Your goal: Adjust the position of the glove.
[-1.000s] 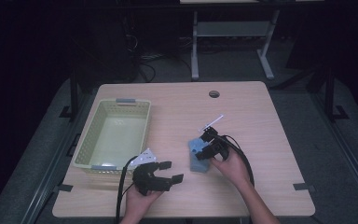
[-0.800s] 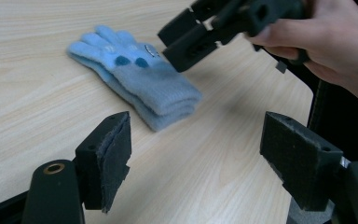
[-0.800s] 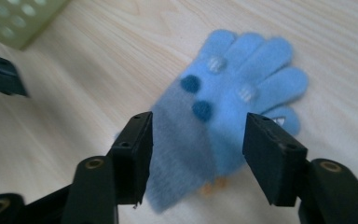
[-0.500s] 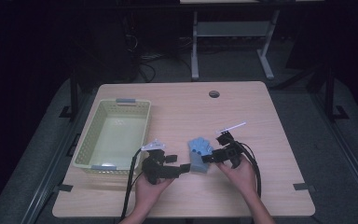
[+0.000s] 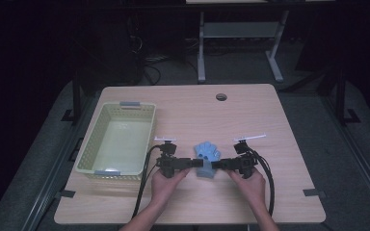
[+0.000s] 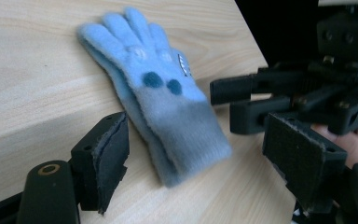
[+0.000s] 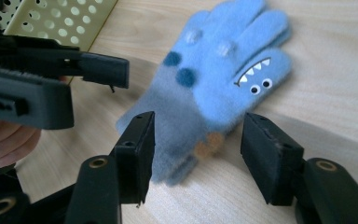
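Closing in on fuzzy blue monster-face glove (image 5: 206, 153) near worktop's (image 5: 289, 144) front edge — left tool (image 6: 200, 158) and right tool (image 7: 196, 158) spread, astride cuff, pinching nothing — next, probably squeeze.

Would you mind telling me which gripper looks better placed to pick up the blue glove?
Probably the right gripper: its open jaws already straddle the blue glove at the cuff. The left gripper is open too, but the cuff sits nearer one jaw, less centred.
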Motion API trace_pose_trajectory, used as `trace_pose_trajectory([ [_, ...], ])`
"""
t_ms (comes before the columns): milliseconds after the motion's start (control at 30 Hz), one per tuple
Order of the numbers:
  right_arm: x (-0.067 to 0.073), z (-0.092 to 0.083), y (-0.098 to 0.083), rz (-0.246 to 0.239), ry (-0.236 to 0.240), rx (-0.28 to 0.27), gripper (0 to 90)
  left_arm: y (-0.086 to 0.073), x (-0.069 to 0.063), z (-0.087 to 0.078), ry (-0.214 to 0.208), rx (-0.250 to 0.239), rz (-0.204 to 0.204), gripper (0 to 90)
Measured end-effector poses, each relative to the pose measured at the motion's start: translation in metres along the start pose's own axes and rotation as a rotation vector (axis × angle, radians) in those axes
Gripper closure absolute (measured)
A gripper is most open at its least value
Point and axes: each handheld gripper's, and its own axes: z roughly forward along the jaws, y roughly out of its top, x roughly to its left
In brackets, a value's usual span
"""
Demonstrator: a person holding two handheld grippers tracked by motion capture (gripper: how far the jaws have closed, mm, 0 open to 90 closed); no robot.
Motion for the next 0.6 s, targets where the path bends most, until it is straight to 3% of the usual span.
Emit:
trace_pose_trajectory([
  [133,-0.005,0.001,-0.002,0.032,0.017,-0.002,46.2,-0.001,0.002,0.006,0.010,0.033,-0.011,25.1],
  [267,-0.007,0.002,-0.005,0.059,0.035,-0.016,47.9,-0.001,0.004,0.011,-0.006,0.028,-0.031,29.7],
  [600,-0.006,0.008,-0.006,0.072,0.035,-0.007,51.4,-0.001,0.009,0.016,-0.007,0.050,-0.048,38.9],
])
